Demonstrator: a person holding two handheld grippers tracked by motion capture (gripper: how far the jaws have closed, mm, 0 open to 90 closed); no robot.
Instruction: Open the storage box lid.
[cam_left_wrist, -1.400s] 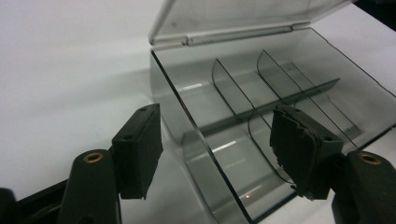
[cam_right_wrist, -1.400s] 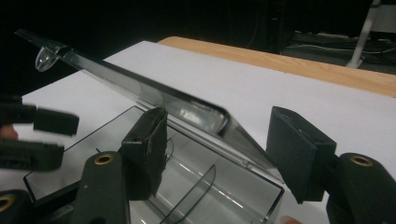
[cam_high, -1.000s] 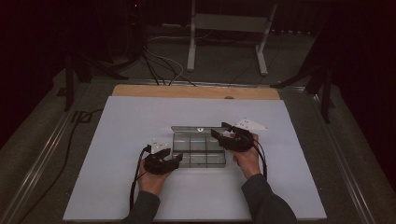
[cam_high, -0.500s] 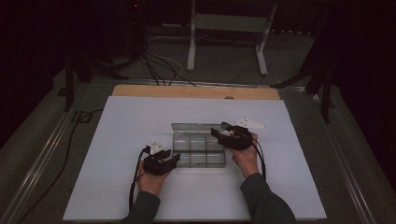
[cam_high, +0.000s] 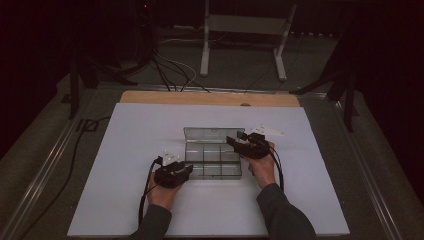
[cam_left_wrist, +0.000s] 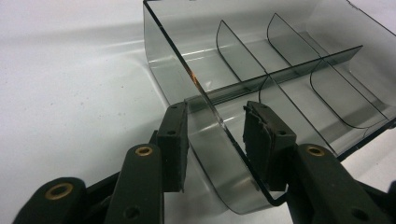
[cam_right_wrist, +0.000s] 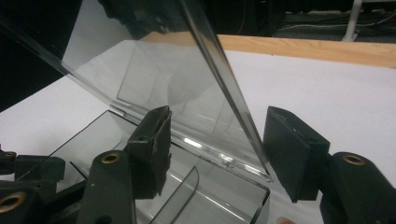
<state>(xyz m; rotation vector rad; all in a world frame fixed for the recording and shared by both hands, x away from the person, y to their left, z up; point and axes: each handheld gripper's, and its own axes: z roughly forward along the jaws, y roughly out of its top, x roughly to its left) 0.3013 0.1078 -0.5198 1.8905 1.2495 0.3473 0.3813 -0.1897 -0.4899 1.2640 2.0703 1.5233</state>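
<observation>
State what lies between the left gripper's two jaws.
In the left gripper view, the near side wall of the clear compartment box stands between the jaws of the left gripper, which have just been closing; a gap shows beside each jaw.

One clear box (cam_high: 212, 159) with six compartments and one raised lid (cam_right_wrist: 154, 70), two grippers, one white board (cam_high: 125, 200), one table.

The clear box (cam_left_wrist: 280, 84) runs off the right edge in the left gripper view; its lid (cam_right_wrist: 154, 70) perhaps passes the top.
</observation>
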